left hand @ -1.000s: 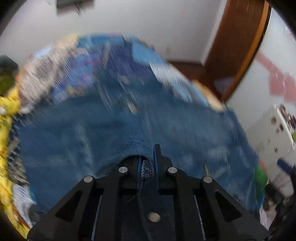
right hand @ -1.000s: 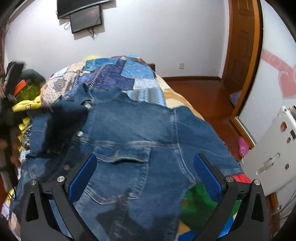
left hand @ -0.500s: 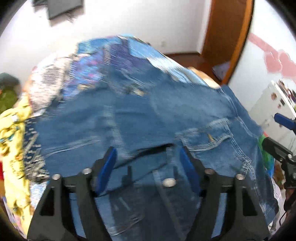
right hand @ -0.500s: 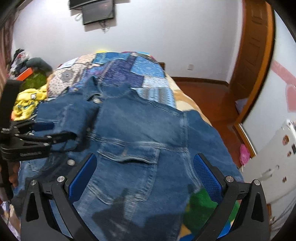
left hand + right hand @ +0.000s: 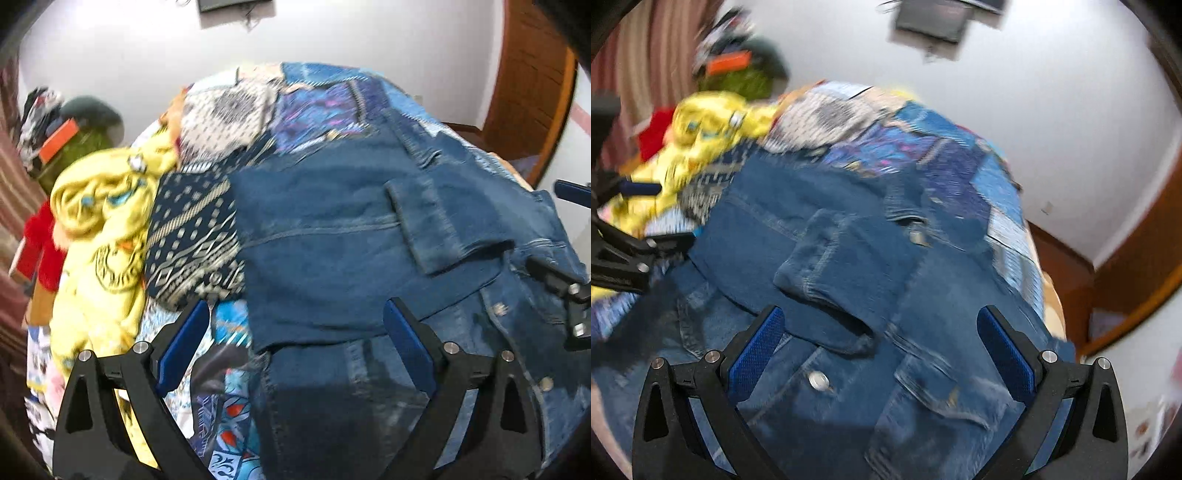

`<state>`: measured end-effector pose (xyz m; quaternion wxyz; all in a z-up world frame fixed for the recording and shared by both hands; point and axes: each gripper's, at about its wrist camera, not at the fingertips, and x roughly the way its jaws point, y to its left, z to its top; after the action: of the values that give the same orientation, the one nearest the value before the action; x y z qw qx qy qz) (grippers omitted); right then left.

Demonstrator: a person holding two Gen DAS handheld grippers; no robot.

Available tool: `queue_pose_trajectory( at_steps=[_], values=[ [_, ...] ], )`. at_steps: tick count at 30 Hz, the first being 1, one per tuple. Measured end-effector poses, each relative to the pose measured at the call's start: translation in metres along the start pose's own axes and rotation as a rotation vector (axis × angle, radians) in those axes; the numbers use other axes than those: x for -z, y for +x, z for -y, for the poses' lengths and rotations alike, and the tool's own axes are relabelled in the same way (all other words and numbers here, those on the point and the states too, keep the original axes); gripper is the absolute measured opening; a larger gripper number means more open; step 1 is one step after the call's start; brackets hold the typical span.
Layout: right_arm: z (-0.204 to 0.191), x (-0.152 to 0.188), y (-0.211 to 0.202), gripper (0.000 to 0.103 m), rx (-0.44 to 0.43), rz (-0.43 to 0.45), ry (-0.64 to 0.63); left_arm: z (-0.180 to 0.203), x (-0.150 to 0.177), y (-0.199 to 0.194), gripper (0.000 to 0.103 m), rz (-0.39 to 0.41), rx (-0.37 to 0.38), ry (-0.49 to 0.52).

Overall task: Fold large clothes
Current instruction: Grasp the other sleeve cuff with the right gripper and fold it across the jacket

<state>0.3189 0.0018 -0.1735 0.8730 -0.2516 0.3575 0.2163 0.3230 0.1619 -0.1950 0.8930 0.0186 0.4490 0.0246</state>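
A blue denim jacket point(image 5: 332, 258) lies spread on a patchwork bed. Its left side is folded in over the front, and the sleeve cuff point(image 5: 432, 229) rests across the body. In the right wrist view the jacket point(image 5: 886, 295) fills the middle, with the cuff point(image 5: 820, 266) lying above a metal button point(image 5: 818, 380). My left gripper point(image 5: 295, 343) is open and empty, just above the jacket's folded left edge. My right gripper point(image 5: 879, 350) is open and empty over the jacket's front. The right gripper also shows at the right edge of the left wrist view point(image 5: 569, 291).
A yellow printed garment point(image 5: 99, 236) and a red item point(image 5: 40, 243) lie in a pile left of the jacket. The patchwork bedspread point(image 5: 317, 107) extends behind. A wooden door point(image 5: 532, 74) stands at the right, a wall-mounted screen point(image 5: 934, 22) on the white wall.
My left gripper was shut on the jacket's sleeve, carried it across the front, let go and opened, then drew back left. My right gripper stayed open and swung left over the jacket.
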Motion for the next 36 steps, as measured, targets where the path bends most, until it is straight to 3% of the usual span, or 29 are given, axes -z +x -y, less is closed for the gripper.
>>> queue_pose_trajectory(
  at_steps=[6,8,13,15,20,23,30,36],
  values=[
    [-0.034,-0.006,0.051,0.102,-0.012,-0.096,-0.178,-0.018,0.017,0.020,0.095,-0.043,0.015,-0.048],
    [-0.039,-0.007,0.062,0.096,-0.011,-0.117,-0.216,-0.020,0.020,0.025,0.095,-0.053,0.011,-0.053],
    [-0.029,-0.012,0.085,0.091,-0.033,-0.140,-0.187,-0.023,0.020,0.038,0.095,-0.079,0.020,-0.068],
    [-0.023,-0.015,0.088,0.078,-0.042,-0.129,-0.152,-0.022,0.019,0.040,0.095,-0.085,0.024,-0.074],
    [-0.010,-0.020,0.088,0.031,-0.149,-0.125,-0.064,-0.013,0.015,0.041,0.095,-0.089,0.025,-0.070],
    [-0.003,-0.023,0.077,0.016,-0.187,-0.094,0.012,-0.004,0.008,0.034,0.095,-0.075,0.033,-0.060],
    [0.051,-0.022,0.040,0.014,-0.140,0.039,0.247,0.029,-0.019,0.013,0.095,-0.015,0.072,-0.028],
    [0.118,0.011,0.010,0.013,-0.154,0.091,0.456,0.057,-0.033,0.019,0.095,-0.027,0.100,-0.014]
  ],
)
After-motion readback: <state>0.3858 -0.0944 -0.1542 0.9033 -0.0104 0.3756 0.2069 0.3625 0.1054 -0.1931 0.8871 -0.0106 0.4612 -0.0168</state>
